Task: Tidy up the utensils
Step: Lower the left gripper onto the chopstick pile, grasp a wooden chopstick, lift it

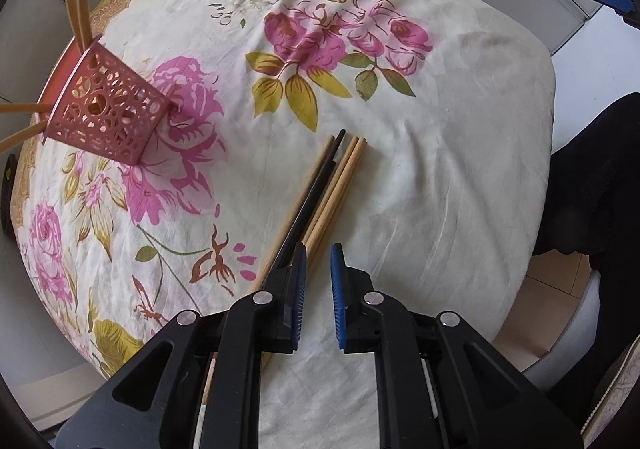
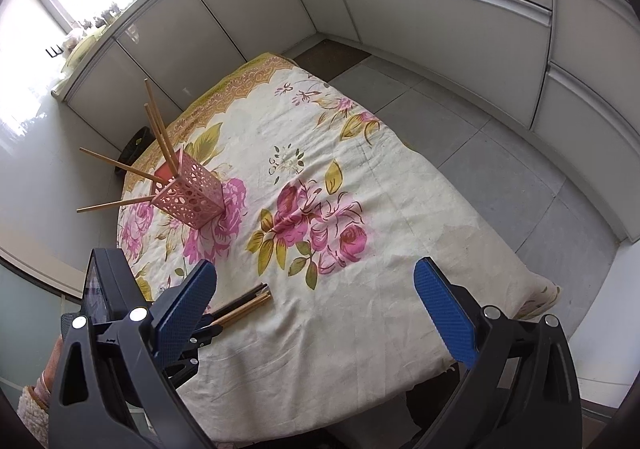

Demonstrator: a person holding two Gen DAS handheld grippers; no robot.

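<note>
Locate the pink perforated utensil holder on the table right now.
The pink holder stands on the tablecloth near its far-left edge in both wrist views, four chopsticks inside, well apart from the loose chopsticks.

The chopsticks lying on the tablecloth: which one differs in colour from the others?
The black chopstick, second from the left in the left wrist view. The wooden chopsticks beside it on the tablecloth are tan.
</note>
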